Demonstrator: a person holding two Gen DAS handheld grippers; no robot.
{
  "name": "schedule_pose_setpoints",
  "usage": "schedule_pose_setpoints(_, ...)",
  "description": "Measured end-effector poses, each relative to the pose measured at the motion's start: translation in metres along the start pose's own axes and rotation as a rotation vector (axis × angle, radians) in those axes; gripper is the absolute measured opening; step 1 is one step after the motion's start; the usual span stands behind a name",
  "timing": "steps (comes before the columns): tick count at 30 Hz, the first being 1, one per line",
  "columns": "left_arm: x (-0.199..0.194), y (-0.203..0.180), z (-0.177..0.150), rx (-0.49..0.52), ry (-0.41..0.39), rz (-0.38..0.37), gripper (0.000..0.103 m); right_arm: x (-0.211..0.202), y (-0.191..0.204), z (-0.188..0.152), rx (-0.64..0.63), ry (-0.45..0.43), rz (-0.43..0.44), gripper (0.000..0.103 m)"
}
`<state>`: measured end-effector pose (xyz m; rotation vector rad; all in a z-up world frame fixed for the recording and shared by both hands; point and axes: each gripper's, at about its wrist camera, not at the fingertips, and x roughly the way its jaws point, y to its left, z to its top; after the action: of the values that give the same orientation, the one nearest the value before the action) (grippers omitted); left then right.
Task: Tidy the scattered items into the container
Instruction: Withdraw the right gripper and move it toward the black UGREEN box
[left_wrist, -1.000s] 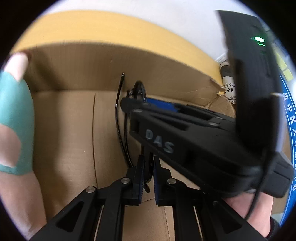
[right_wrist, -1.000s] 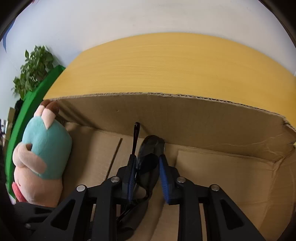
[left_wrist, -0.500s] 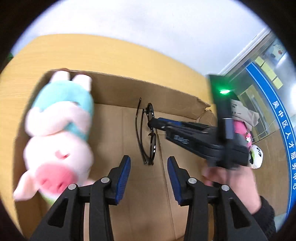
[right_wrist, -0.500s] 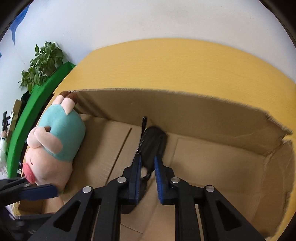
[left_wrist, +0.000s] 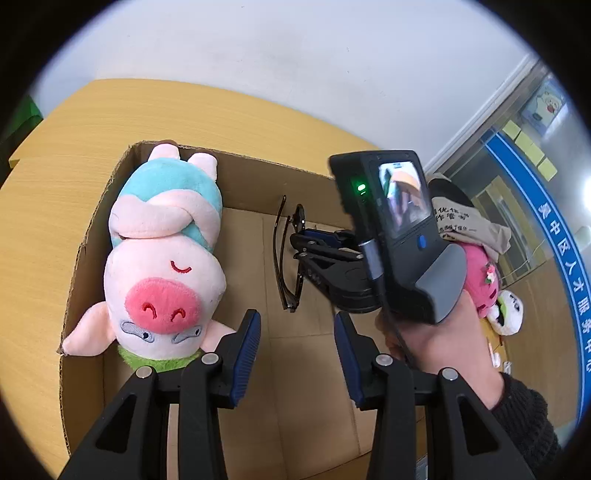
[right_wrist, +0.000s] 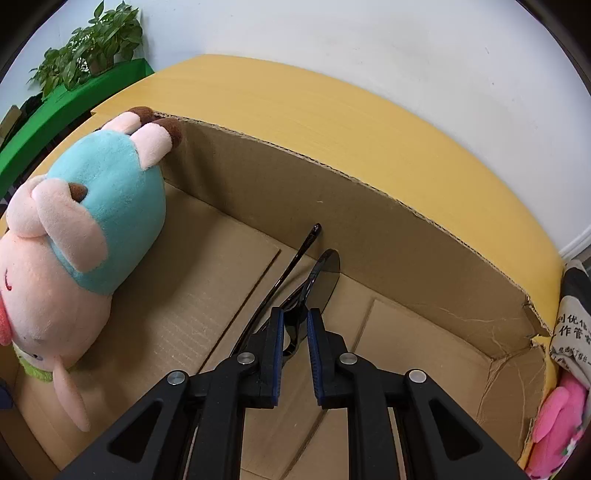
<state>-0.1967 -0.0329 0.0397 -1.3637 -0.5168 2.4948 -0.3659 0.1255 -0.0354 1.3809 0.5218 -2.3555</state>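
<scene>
A cardboard box (left_wrist: 92, 229) (right_wrist: 406, 254) stands on a yellow table. A pink pig plush in a teal top (left_wrist: 162, 258) (right_wrist: 74, 236) lies in its left part. Black sunglasses (left_wrist: 284, 258) (right_wrist: 317, 280) are in the middle of the box. My right gripper (right_wrist: 295, 325) (left_wrist: 299, 240) is inside the box, jaws narrowly apart around the sunglasses' frame; whether the pads press it is unclear. My left gripper (left_wrist: 297, 325) is open and empty above the box's near side.
A pink plush (left_wrist: 480, 280) (right_wrist: 557, 417), a small white plush (left_wrist: 508, 312) and a beige printed cloth (left_wrist: 465, 221) (right_wrist: 572, 325) lie right of the box. A green surface with a potted plant (right_wrist: 88, 44) is far left. The box's right wall is torn (right_wrist: 532, 321).
My left gripper opened, let go of the sunglasses and pulled back and up out of the box. My right gripper closed in on the sunglasses and holds them low in the box.
</scene>
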Motion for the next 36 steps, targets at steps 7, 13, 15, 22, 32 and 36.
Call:
schedule_pose_setpoints(7,-0.014,-0.01,-0.007,0.065,-0.045,0.037,0.062,-0.074,-0.035,-0.025,0.151,-0.176,0.083,0.087)
schedule_pose_setpoints(13,-0.054,-0.042,-0.029,0.145,-0.18,0.028,0.057,-0.17,-0.013,-0.081,0.066,-0.303,0.061,0.092)
schedule_pose_setpoints(15,-0.075,-0.053,-0.043,0.192,-0.228,0.014,0.002,-0.193,-0.002,-0.104,0.013,-0.333,0.025,0.066)
schedule_pose_setpoints(22,-0.118,-0.084,-0.076,0.244,-0.277,0.083,0.087,-0.248,0.002,-0.171,0.059,-0.355,0.013,0.102)
schedule_pose_setpoints(32,-0.141,-0.102,-0.122,0.245,-0.276,-0.004,0.005,-0.276,0.002,-0.233,0.134,-0.39,0.088,0.032)
schedule_pose_setpoints(36,-0.138,-0.1,-0.144,0.247,-0.256,0.029,0.081,-0.279,0.0,-0.271,0.151,-0.392,0.108,0.102)
